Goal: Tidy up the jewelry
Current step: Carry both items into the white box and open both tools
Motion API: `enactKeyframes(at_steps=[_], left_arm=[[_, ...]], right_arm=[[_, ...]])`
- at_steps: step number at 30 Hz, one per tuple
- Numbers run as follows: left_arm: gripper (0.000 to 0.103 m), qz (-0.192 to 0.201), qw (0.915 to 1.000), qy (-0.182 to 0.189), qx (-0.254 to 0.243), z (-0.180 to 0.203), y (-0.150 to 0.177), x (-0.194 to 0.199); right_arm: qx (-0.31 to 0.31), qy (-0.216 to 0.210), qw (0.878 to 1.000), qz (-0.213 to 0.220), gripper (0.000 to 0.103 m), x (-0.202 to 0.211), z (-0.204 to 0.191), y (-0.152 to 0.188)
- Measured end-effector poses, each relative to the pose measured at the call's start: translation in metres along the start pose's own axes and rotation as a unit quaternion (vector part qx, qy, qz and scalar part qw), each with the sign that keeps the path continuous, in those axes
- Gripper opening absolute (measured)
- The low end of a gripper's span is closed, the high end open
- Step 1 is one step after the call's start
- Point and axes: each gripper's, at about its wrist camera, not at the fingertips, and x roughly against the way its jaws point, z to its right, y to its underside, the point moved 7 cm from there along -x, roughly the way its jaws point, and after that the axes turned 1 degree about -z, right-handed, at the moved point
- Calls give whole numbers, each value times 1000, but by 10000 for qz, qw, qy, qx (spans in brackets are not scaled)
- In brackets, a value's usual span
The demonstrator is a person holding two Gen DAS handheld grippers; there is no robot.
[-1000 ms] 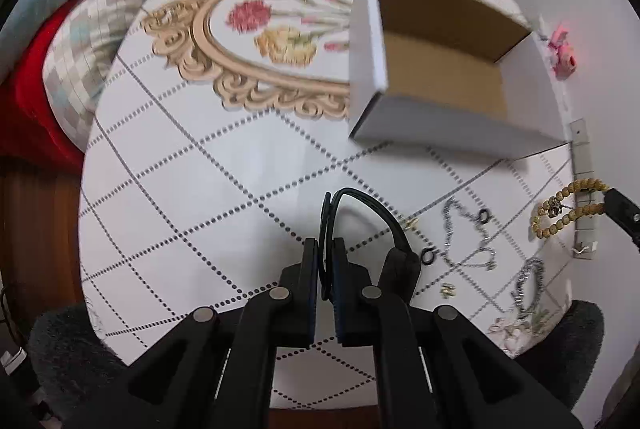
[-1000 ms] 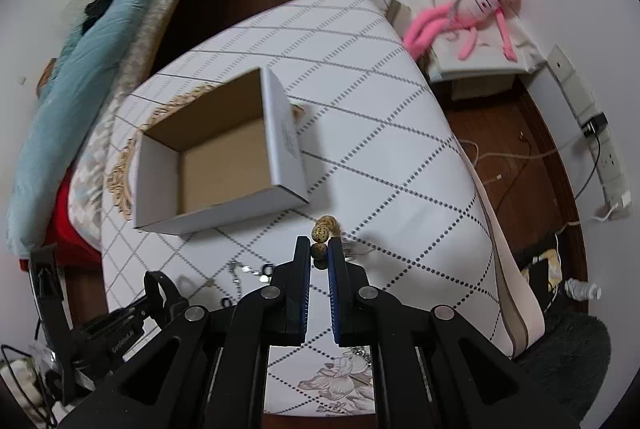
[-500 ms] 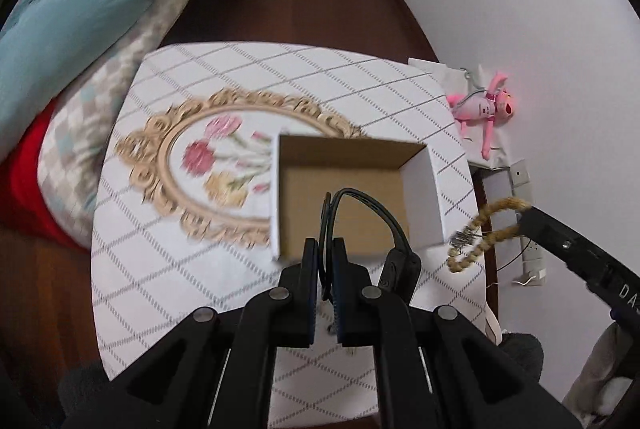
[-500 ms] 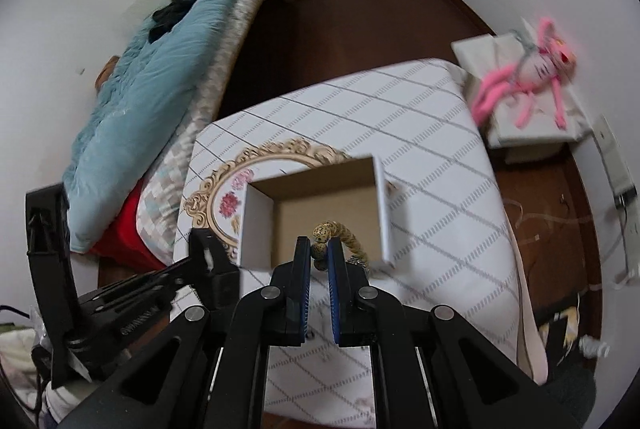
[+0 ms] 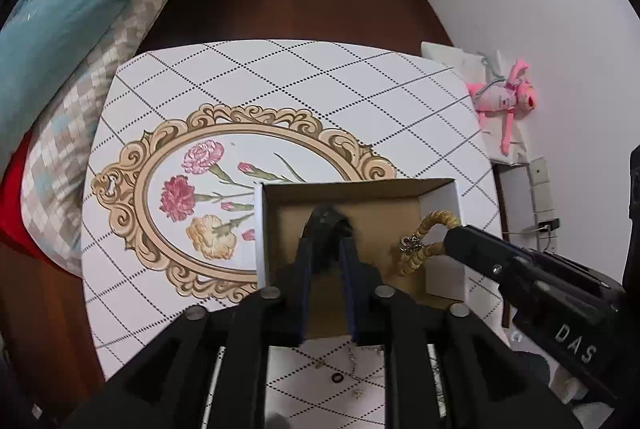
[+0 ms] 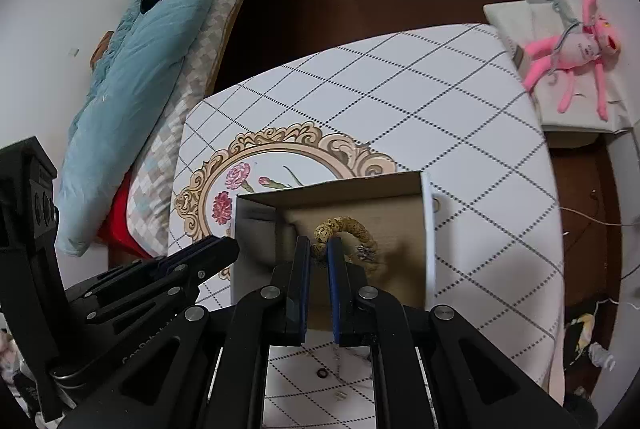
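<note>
An open white cardboard box [image 5: 260, 229] [image 6: 426, 229] stands on the white checked table. My left gripper [image 5: 326, 249] is open over the box; a blurred black band [image 5: 326, 221] falls free between its fingers. My right gripper [image 6: 319, 249] holds a tan beaded bracelet [image 6: 348, 225] with a small silver charm above the box's inside; its jaws have begun to part. The bracelet also shows in the left wrist view [image 5: 424, 245] at the right gripper's tip. Small rings and a thin chain [image 5: 352, 365] lie on the table near me.
The table [image 5: 280, 77] has a printed gold frame with flowers [image 5: 192, 197] left of the box. A bed with a blue quilt [image 6: 132, 61] stands at left. A pink plush toy [image 6: 576, 49] lies on a low stand at right. Dark floor lies beyond.
Both grippers came down over the box. My left gripper opened and let go of the black band. My right gripper carried the beaded bracelet into the box and loosened a little.
</note>
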Motion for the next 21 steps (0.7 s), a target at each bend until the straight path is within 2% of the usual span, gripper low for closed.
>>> enactKeyframes(at_steps=[2, 3, 4, 6, 8, 10, 11, 13, 14, 15, 16, 18, 21], left_arm=[[39, -18, 10000, -79, -11, -2, -3, 0], [57, -25, 9999, -166, -12, -5, -4, 0], [68, 22, 9997, -257, -3, -8, -4, 1], [70, 136, 9992, -386, 40, -15, -5, 4], [72, 176, 9987, -473, 101, -25, -3, 4], [84, 231, 9982, -525, 179, -35, 2, 3], [86, 276, 9978, -563, 216, -38, 4, 3], [96, 387, 9968, -650, 251, -45, 9, 2], [99, 419, 9965, -676, 260, -46, 11, 1], [103, 464, 9961, -703, 258, -48, 14, 1], [103, 508, 9957, -739, 241, -49, 18, -1], [103, 570, 9949, -818, 176, -48, 23, -3], [103, 643, 9938, -899, 78, -43, 30, -4]], right_arm=[[-61, -67, 9998, -157, 9, -7, 1, -1], [-67, 9, 9998, -190, 9, -9, 4, -1], [-56, 105, 9996, -244, 10, -12, 6, -1], [-90, 232, 9991, -336, 14, -17, 13, 1], [-38, 500, 9983, -304, 38, -16, 20, 3], [68, 815, 9964, -233, 52, -14, 27, 6], [134, 950, 9952, -202, 58, -12, 30, 7], [331, 1504, 9880, -92, 69, -11, 36, 10], [415, 1731, 9840, -50, 79, -10, 39, 12], [504, 1985, 9788, -3, 86, -10, 42, 14], [575, 2191, 9740, 53, 94, -10, 44, 17], [687, 2495, 9658, 127, 96, -12, 49, 22], [700, 2658, 9613, 185, 101, -14, 54, 28]])
